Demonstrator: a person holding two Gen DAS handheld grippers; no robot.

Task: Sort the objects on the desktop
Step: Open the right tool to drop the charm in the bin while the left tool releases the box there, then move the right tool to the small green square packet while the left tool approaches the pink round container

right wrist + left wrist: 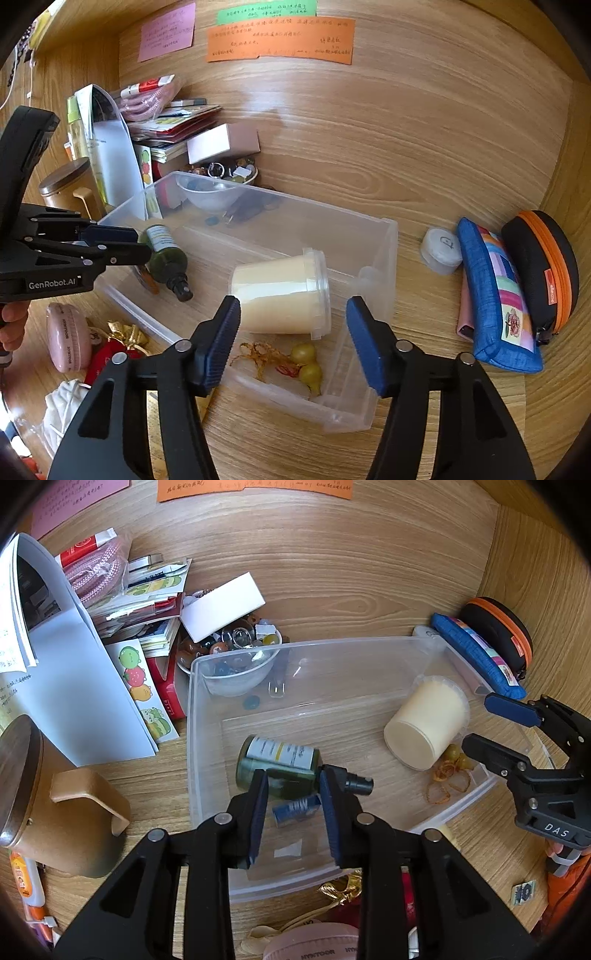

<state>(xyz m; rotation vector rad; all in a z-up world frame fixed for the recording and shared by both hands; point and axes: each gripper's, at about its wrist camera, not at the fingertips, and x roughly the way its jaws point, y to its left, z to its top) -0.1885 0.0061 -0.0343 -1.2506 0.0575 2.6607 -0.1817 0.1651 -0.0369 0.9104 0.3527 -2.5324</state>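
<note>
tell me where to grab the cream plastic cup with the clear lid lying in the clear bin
Probably grip the cream plastic cup across its round body, midway along, coming from above with the right gripper. It lies on its side in the clear plastic bin, so the curved wall faces up; the flared lid rim is wider and the flat base offers no opposing faces.

Home desk nook: wood desk, sticky notes.

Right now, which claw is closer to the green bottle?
Left. The left claw sits right over the green bottle in the clear bin; the right claw is by the cream cup.
</note>
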